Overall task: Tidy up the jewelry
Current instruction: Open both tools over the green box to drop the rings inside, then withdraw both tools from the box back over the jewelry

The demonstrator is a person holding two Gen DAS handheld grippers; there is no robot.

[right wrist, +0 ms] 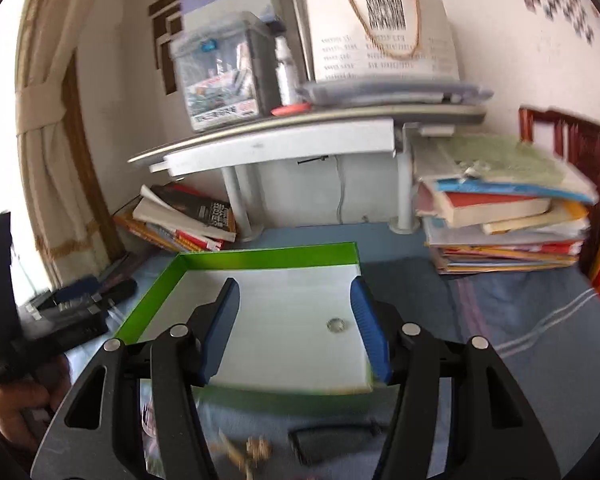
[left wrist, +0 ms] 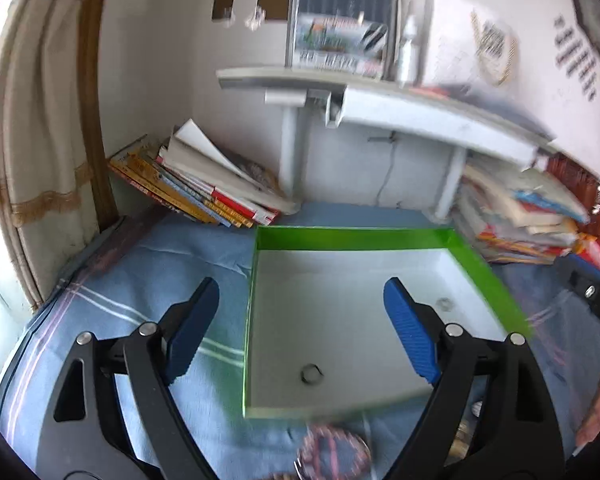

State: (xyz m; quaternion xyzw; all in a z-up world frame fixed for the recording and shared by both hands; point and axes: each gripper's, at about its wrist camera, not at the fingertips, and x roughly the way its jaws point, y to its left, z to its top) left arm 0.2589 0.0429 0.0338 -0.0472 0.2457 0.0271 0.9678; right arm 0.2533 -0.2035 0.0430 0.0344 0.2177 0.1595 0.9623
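A shallow box with green walls (left wrist: 352,239) and a white floor lies on the blue cloth. On that floor lie a dark ring (left wrist: 311,373) near the front left and a silver ring (left wrist: 444,303) toward the right wall. My left gripper (left wrist: 300,284) hangs above the box's left part, open, with nothing between its blue pads. My right gripper (right wrist: 295,282) is open over the same box (right wrist: 268,258), empty too, and the silver ring (right wrist: 336,325) lies below it, near the right pad. A beaded bracelet (left wrist: 334,452) lies in front of the box.
Book piles (left wrist: 204,184) (right wrist: 508,220) flank a grey desk shelf (left wrist: 380,108) behind the box. Gold-coloured jewelry (right wrist: 252,450) and a dark band (right wrist: 332,436) lie on the cloth (right wrist: 520,312) in front of it. A hand (right wrist: 24,404) holds black gear at the left.
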